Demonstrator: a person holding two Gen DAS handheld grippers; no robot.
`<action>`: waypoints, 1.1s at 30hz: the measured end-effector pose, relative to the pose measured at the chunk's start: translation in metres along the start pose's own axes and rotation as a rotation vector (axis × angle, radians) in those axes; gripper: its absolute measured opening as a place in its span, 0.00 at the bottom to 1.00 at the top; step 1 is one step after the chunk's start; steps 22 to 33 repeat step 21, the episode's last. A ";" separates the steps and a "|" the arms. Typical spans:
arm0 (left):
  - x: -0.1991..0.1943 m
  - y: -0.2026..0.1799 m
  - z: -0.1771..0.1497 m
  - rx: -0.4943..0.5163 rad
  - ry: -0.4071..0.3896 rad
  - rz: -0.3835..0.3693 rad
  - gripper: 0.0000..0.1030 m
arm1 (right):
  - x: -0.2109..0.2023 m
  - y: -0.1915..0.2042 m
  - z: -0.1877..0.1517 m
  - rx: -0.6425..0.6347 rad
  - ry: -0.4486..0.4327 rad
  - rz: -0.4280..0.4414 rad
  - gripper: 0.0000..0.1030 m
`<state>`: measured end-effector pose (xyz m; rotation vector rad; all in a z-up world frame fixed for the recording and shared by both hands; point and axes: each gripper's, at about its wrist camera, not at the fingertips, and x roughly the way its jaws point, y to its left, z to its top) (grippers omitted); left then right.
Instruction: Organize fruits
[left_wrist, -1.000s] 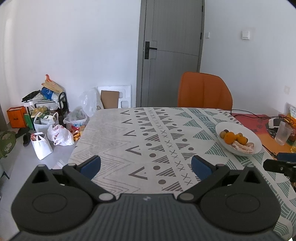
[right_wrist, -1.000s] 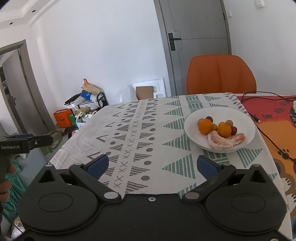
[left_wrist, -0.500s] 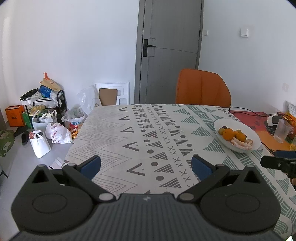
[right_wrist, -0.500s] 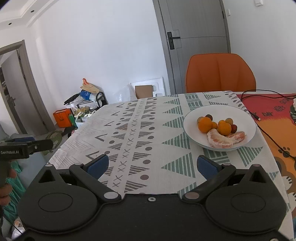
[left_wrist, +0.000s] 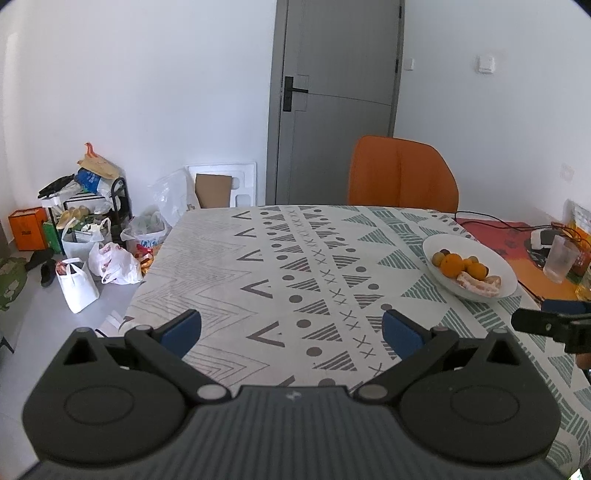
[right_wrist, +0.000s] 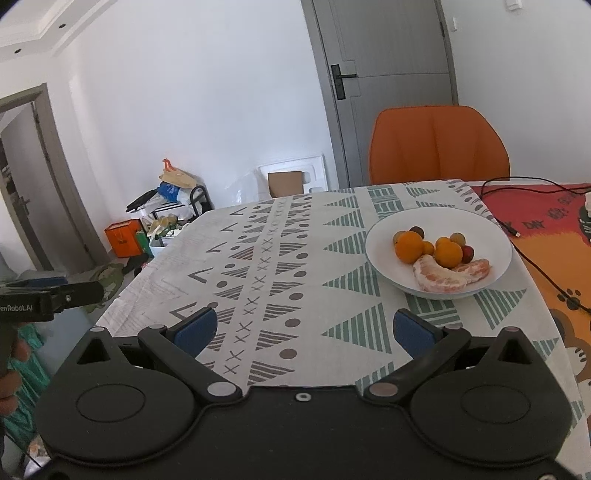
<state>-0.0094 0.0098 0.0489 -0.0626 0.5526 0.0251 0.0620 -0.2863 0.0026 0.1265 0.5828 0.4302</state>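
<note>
A white plate (right_wrist: 491, 225) holds oranges (right_wrist: 409, 246), peeled citrus segments (right_wrist: 437, 277) and a few small round fruits on the patterned tablecloth (right_wrist: 295, 266). It also shows in the left wrist view (left_wrist: 502, 266) at the right. My right gripper (right_wrist: 302, 328) is open and empty, above the table's near edge, the plate ahead to its right. My left gripper (left_wrist: 291, 328) is open and empty over the table's near left part. Each gripper shows at the side of the other's view.
An orange chair (right_wrist: 439, 144) stands at the table's far end before a grey door (left_wrist: 332, 103). A red mat with a black cable (right_wrist: 532, 221) and a plastic cup (left_wrist: 560, 258) lie right of the plate. Bags and boxes (left_wrist: 92, 240) clutter the floor at left.
Both grippers have drawn back and risen slightly, so the table and plate look a little farther off. Jaws stay open.
</note>
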 end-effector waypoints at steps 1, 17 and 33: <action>0.000 0.000 0.001 -0.002 0.001 0.000 1.00 | 0.000 0.001 0.000 -0.008 0.000 0.001 1.00; -0.004 -0.001 0.001 0.004 0.001 -0.008 1.00 | -0.004 0.003 0.002 -0.032 -0.021 -0.017 1.00; -0.005 0.001 -0.001 -0.004 -0.002 -0.011 1.00 | -0.005 0.003 0.001 -0.038 -0.028 -0.023 1.00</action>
